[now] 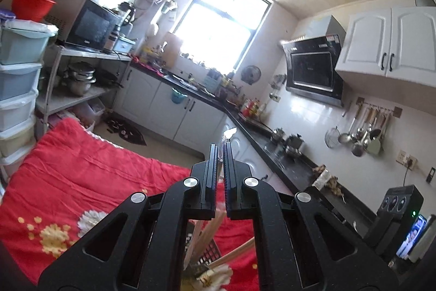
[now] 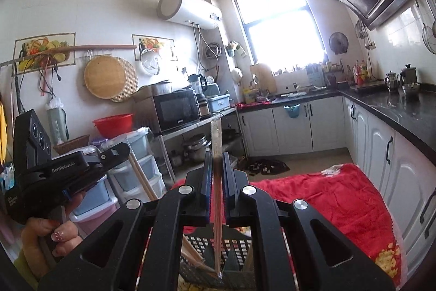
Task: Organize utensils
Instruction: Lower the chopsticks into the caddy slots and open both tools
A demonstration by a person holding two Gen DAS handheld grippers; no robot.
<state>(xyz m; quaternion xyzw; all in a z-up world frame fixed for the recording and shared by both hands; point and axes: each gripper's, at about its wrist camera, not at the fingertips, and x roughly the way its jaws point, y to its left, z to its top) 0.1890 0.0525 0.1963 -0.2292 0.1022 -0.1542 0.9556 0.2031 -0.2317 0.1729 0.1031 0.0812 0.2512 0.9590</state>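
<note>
In the left wrist view my left gripper (image 1: 221, 148) is shut on wooden chopsticks (image 1: 209, 231). Their clear-wrapped tip (image 1: 228, 133) pokes out past the fingers, and their shafts hang down toward a black slotted basket (image 1: 211, 254). My right gripper (image 2: 217, 155) is shut on a pair of chopsticks in a clear sleeve (image 2: 217, 135). That pair stands nearly upright, its lower end over the black basket (image 2: 239, 250). The right wrist view also shows the left gripper (image 2: 120, 150) at the left, held by a hand (image 2: 60, 233), with wooden chopsticks (image 2: 143, 179) slanting down from it.
A red flowered cloth (image 1: 81, 176) covers the table under both grippers. White cabinets (image 2: 381, 155) with a dark counter (image 2: 408, 111) run along the right. A shelf holds a microwave (image 2: 177, 108), and plastic drawers (image 2: 136, 171) stand to the left.
</note>
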